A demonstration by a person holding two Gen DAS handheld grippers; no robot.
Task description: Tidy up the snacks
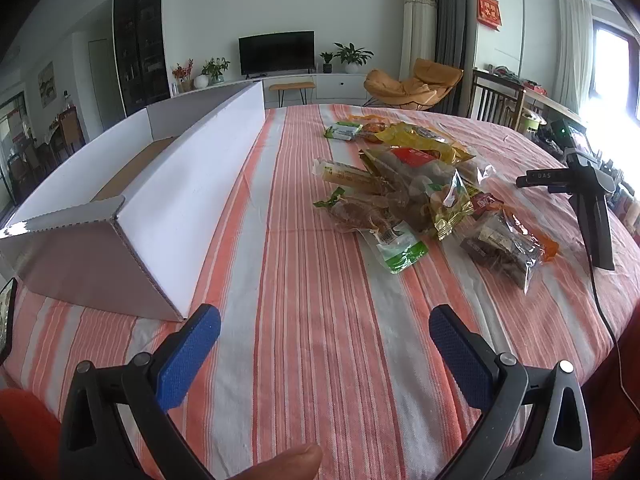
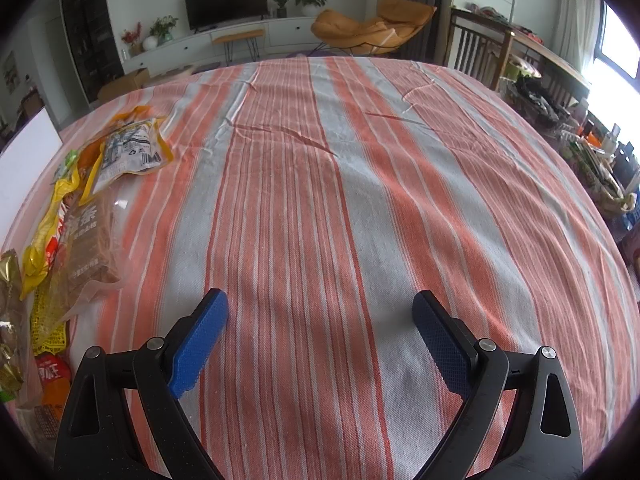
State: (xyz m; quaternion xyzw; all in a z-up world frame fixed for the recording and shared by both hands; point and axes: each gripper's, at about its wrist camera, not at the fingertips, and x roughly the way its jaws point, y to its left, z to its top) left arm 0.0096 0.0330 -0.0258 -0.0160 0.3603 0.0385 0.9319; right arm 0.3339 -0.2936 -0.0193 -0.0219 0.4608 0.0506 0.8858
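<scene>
A heap of snack packets lies on the striped tablecloth, right of centre in the left wrist view. A long white cardboard box stands open-topped at the left. My left gripper is open above bare cloth, short of both. In the same view, at the far right, the other gripper appears side-on beside the heap. My right gripper is open over bare cloth, holding nothing. The snack packets run along the left edge of its view, with a corner of the box behind them.
A person's thumb shows at the bottom of the left wrist view. A black cable trails off the table's right edge. Wooden chairs and a cluttered side table stand to the right. Bare cloth fills the right wrist view.
</scene>
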